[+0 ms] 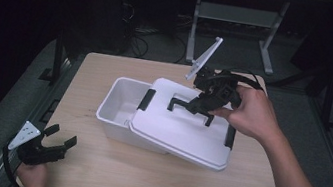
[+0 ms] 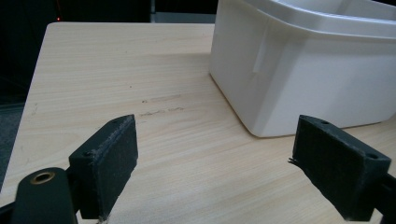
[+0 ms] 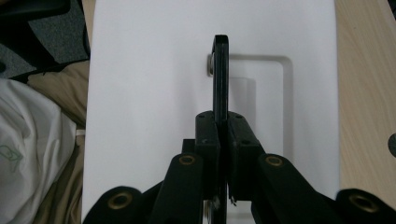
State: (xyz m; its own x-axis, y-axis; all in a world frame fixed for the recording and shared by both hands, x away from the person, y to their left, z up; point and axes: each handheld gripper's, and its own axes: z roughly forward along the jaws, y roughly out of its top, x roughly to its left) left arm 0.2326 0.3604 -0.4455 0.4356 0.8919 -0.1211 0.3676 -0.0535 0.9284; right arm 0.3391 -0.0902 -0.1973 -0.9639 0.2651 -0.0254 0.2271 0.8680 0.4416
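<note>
High view: my right gripper [image 1: 202, 110] pinches the black handle [image 1: 191, 106] of the white lid [image 1: 184, 129], which lies askew over the right part of the white storage box [image 1: 121, 109] at the table's [image 1: 91, 172] centre. The box's left part stands uncovered. My left gripper [image 1: 58, 142] rests near the table's near-left corner, jaws spread, holding nothing, well apart from the box.

Risk: the lid hangs from one thin handle. In my judgement it can swing or slip from the pads if I tilt the grip. Its near-right edge overhangs the box wall and can drag the box, since nothing braces it.

Left gripper view: my two pads [image 2: 114, 161] stand wide apart over bare wood. One box corner [image 2: 261, 107] sits just beyond them, untouched.

Right gripper view: my jaws are pressed together on the handle bar [image 3: 221, 74], seen edge-on above the lid's recess [image 3: 266, 98].

Count: one box, one lid, one lid handle, two black side latches visible, two grippers.
</note>
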